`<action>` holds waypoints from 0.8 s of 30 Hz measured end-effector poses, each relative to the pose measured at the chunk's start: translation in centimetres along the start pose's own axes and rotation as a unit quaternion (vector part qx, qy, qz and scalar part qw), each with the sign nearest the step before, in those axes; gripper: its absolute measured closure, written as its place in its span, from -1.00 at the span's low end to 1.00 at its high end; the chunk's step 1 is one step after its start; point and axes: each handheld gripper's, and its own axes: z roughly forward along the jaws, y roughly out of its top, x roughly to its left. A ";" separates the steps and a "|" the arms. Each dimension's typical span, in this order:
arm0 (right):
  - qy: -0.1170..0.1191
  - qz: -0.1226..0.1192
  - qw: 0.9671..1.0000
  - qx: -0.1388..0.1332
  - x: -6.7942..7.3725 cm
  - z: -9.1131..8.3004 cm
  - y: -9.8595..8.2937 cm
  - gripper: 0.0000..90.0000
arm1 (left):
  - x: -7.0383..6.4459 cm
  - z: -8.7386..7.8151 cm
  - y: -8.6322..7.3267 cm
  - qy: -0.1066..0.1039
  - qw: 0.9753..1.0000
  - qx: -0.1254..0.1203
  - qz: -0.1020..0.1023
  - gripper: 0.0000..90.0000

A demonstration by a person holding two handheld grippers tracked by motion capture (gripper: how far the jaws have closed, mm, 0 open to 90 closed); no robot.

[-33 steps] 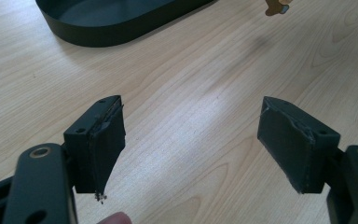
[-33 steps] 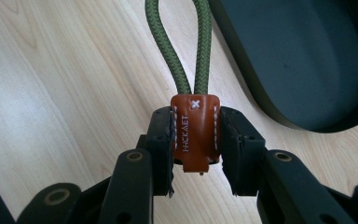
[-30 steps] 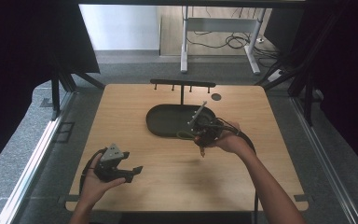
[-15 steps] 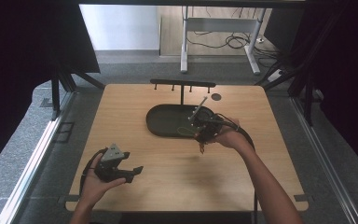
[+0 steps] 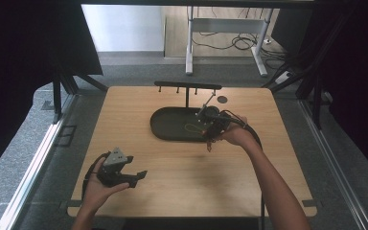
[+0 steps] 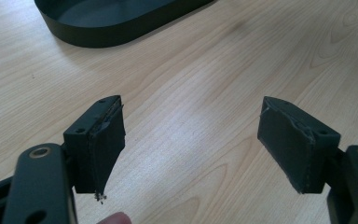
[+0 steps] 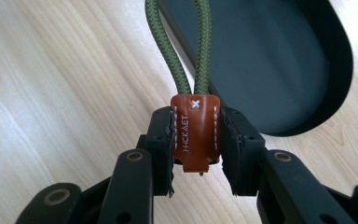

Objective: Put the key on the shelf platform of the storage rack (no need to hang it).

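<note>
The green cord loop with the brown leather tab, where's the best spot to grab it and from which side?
Grip the leather tab, not the green cord: it is flat and stiff. Come from its free end, jaws on its stitched edges, as the right gripper holds it now.

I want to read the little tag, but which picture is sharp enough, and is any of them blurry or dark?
Right gripper view: sharpest, evenly lit; the white letters on the brown leather tag of the green cord loop are crisp. Left gripper view: clear, the open jaws throw soft shadows on the pale wooden table. High view: soft and grainy, dark at both sides, tag unreadable.
</note>
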 end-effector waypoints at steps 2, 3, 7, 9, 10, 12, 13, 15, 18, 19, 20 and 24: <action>-0.003 0.001 1.000 0.002 -0.3 0.0 0.2 0.48 | 0.0 -0.1 0.0 0.000 1.000 -0.002 0.000 -0.48; -0.003 0.003 1.000 0.002 -0.5 0.1 0.2 0.48 | 0.0 -0.1 0.0 0.000 1.000 -0.003 -0.001 -0.48; -0.003 0.007 1.000 0.003 -1.1 0.1 0.5 0.48 | 0.1 -0.1 0.0 0.001 1.000 -0.002 -0.001 -0.48; -0.003 0.008 1.000 0.003 -1.3 0.1 0.6 0.48 | 0.1 -0.1 0.0 0.000 1.000 -0.001 0.001 -0.48; -0.004 0.008 1.000 0.004 -1.4 0.2 0.7 0.48 | 0.1 -0.1 0.0 0.000 1.000 -0.001 0.001 -0.48; -0.005 0.007 1.000 0.004 -1.6 0.2 0.8 0.48 | 0.0 -0.1 0.0 0.000 1.000 0.000 0.002 -0.48; -0.005 0.008 1.000 0.005 -1.7 0.2 0.9 0.48 | 0.0 -0.1 0.0 0.000 1.000 0.000 0.002 -0.48; -0.007 0.006 1.000 0.006 -1.9 0.2 1.1 0.48 | 0.0 -0.1 0.0 0.000 1.000 0.000 0.002 -0.48; -0.008 0.008 1.000 0.003 -2.1 0.3 1.4 0.48 | 0.0 0.0 0.0 0.000 1.000 -0.001 0.002 -0.48; -0.007 0.011 1.000 0.001 -2.2 0.3 1.5 0.48 | 0.0 -0.1 0.0 -0.001 1.000 -0.001 0.002 -0.48; -0.008 0.014 1.000 -0.002 -2.3 0.4 1.6 0.48 | 0.0 -0.1 0.0 -0.001 1.000 -0.001 0.001 -0.48; -0.009 0.015 1.000 0.006 -2.8 0.5 1.9 0.48 | -0.2 0.1 0.1 -0.003 1.000 0.001 0.005 -0.48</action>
